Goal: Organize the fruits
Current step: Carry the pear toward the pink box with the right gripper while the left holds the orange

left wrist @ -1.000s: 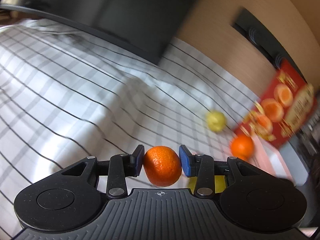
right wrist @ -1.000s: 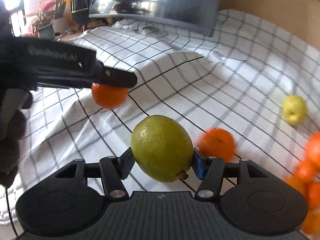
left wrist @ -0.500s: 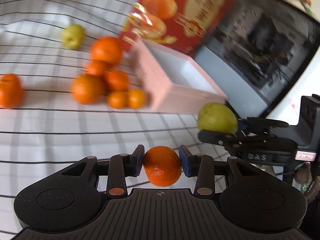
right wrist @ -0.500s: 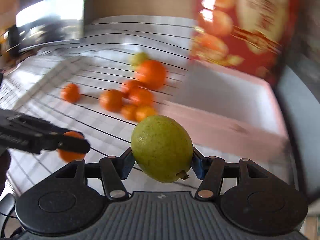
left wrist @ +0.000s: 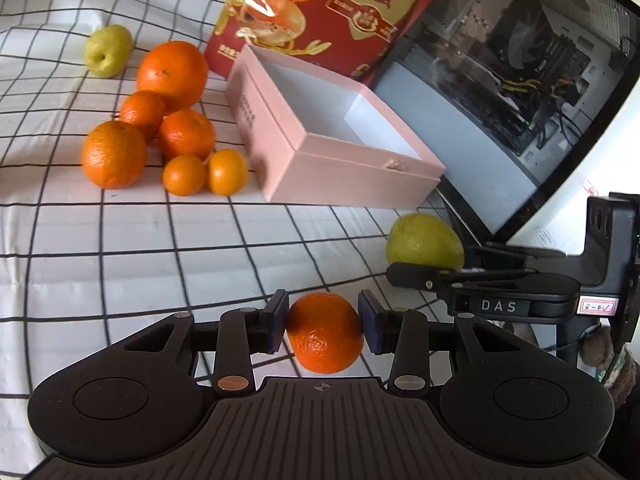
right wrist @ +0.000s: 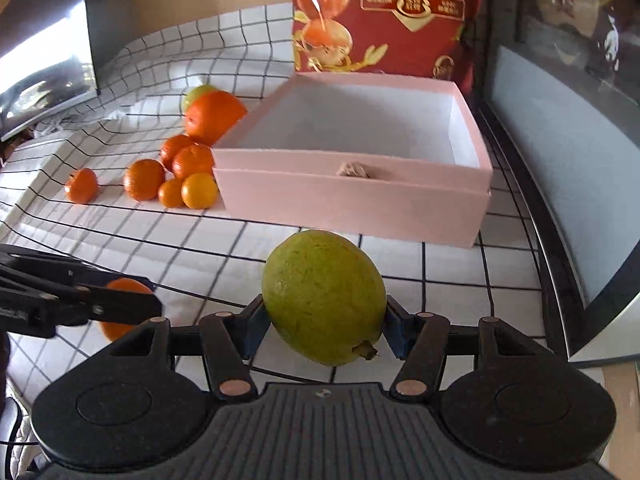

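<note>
My left gripper (left wrist: 323,320) is shut on a small orange (left wrist: 325,332), held above the checked cloth. My right gripper (right wrist: 325,320) is shut on a green guava (right wrist: 324,296); it shows at the right of the left wrist view (left wrist: 424,242). The left gripper and its orange (right wrist: 120,316) show at the lower left of the right wrist view. An open pink box (left wrist: 360,172) (right wrist: 352,200) with a white, empty inside stands ahead of both. Several oranges (left wrist: 172,80) (right wrist: 188,160) lie in a heap left of the box, with a small yellow-green fruit (left wrist: 107,50) behind.
A red printed fruit carton (left wrist: 320,12) (right wrist: 380,16) stands behind the pink box. A glass-sided computer case (left wrist: 520,60) stands at the right. A dark monitor (right wrist: 44,60) stands at the far left. One orange (right wrist: 81,185) lies apart from the heap.
Both grippers have swung round from the open cloth to face the pink box and the heap of oranges, each still holding its fruit. The views are now steady and sharp.
</note>
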Tool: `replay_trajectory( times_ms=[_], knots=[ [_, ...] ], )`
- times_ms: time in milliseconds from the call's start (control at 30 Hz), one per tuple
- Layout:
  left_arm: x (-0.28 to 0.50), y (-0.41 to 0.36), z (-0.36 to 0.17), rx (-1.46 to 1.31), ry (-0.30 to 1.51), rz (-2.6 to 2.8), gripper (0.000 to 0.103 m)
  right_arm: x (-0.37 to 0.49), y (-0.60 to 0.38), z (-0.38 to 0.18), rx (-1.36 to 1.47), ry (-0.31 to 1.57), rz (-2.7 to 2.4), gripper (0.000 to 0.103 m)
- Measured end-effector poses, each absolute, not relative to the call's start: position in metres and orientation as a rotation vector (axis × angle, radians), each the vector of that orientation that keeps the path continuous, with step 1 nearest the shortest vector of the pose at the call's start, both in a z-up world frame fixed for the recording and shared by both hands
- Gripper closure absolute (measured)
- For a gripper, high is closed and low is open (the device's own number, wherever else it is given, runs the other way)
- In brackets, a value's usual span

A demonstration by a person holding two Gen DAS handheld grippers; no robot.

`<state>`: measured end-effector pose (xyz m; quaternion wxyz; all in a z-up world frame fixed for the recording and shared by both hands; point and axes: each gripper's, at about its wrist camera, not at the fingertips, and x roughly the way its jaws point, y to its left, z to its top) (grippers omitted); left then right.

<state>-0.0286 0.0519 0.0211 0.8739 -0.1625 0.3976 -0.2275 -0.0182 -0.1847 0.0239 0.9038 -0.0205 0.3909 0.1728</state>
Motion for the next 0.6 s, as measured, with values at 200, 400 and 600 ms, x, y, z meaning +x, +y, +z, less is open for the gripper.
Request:
replay_trajectory(
  times_ms=[200,400,600],
  knots=[
    [-0.027,0.063,0.026,-0.304,0.724,-0.344,0.060,-0.015,-0.170,0.021,-0.031,0.828,0.332,0.043],
    [-0.027,0.067,0.019,-0.342,0.719,-0.318,0.060,-0.024,-0.161,0.032,-0.041,0.773,0.382,0.035],
    [-0.030,0.063,0.018,-0.341,0.713,-0.324,0.060,-0.037,-0.173,0.047,-0.001,0.730,0.471,0.035]
  ],
)
